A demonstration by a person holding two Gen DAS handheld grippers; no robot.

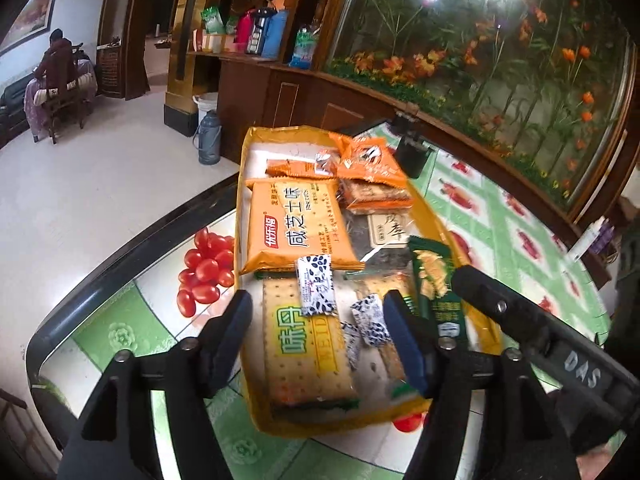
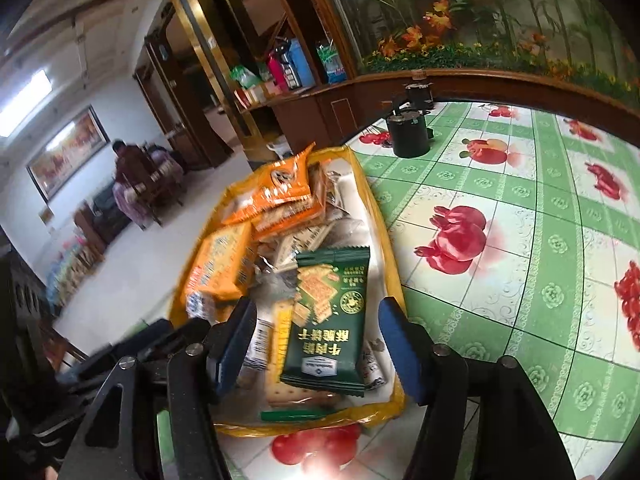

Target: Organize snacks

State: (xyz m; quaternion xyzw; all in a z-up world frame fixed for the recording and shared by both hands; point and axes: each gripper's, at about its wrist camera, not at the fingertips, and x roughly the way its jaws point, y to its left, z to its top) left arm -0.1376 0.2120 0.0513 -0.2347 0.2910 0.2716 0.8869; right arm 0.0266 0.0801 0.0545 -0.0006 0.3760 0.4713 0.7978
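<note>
Fruit-print tablecloth point(image 2: 500, 208), perhaps glass-topped.

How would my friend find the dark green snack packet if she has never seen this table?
Look at the table with the green checked cloth and find the yellow tray full of snacks at its edge. The dark green packet lies on top of the pile at the near end of the tray. The big packets around it are orange or pale, and it alone is dark green, with square crackers pictured on it.
</note>
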